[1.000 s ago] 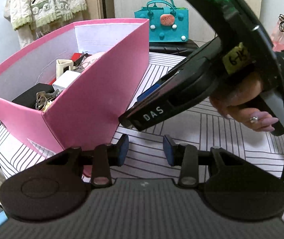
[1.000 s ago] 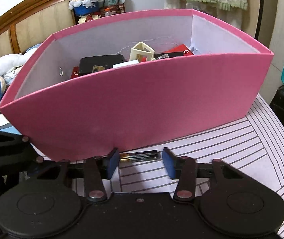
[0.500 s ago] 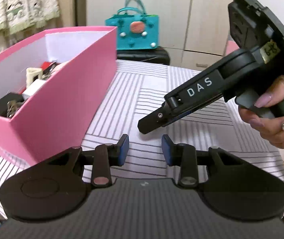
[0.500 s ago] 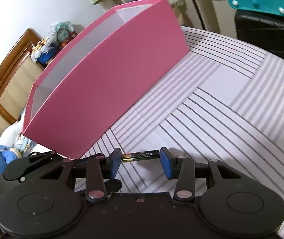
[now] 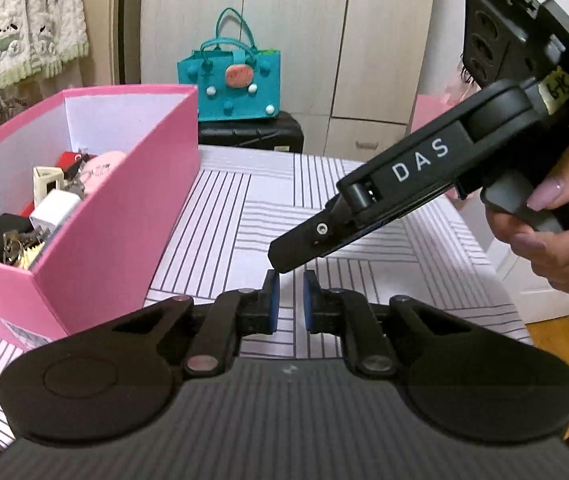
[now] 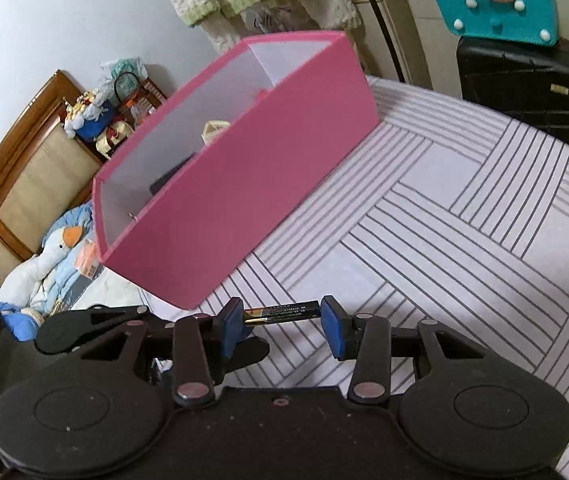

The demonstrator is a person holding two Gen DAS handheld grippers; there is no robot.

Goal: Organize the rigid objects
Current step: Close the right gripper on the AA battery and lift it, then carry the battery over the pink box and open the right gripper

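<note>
right gripper [image 6: 281, 317] clamps a battery [image 6: 281, 313] endwise; left gripper [image 5: 288, 299] closing empty, pink box [image 6: 244, 184] contents mostly hidden.

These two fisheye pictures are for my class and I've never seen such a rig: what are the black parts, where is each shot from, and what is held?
A person holds a two-finger claw in each hand, with a camera on each looking along its fingers. The left view shows the left claw, empty and closing, and the right claw from the side in a hand. In the right view the right claw grips a battery end to end, above a striped cloth. A pink box beside it holds small items.
</note>
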